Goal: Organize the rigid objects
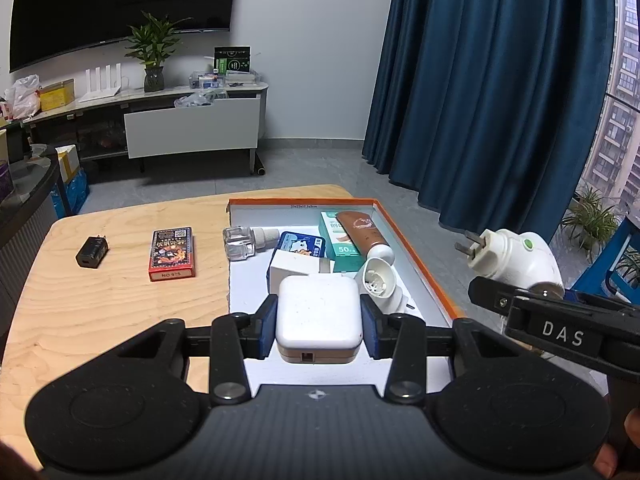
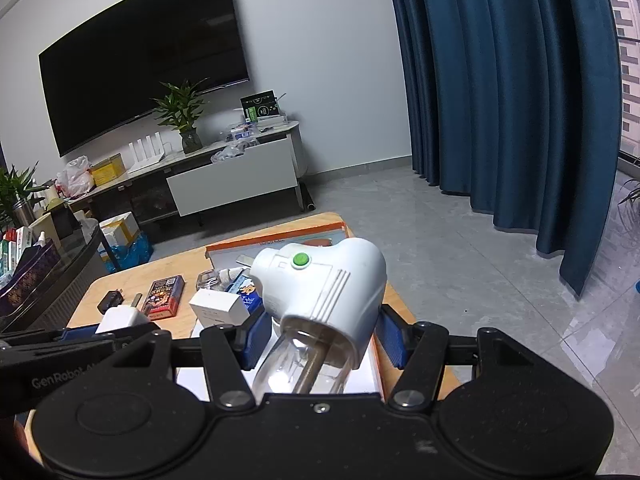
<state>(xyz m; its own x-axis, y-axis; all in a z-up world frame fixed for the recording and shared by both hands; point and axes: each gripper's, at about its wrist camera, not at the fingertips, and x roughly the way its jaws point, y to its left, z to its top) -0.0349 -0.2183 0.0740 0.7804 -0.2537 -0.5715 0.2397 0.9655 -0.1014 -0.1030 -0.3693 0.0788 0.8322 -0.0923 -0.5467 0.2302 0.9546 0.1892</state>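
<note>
Left wrist view: my left gripper (image 1: 319, 322) clamps the white charger (image 1: 318, 313) over the orange-rimmed box (image 1: 424, 268) near edge, my right gripper (image 2: 318, 338) grips the plug-in mosquito vaporizer (image 2: 320, 292) beside the box's right rim; crowded contents could jam either drop.

Both wrist views look forward, close above the table (image 1: 120, 300); both share the orange-rimmed box (image 1: 416, 256).
</note>
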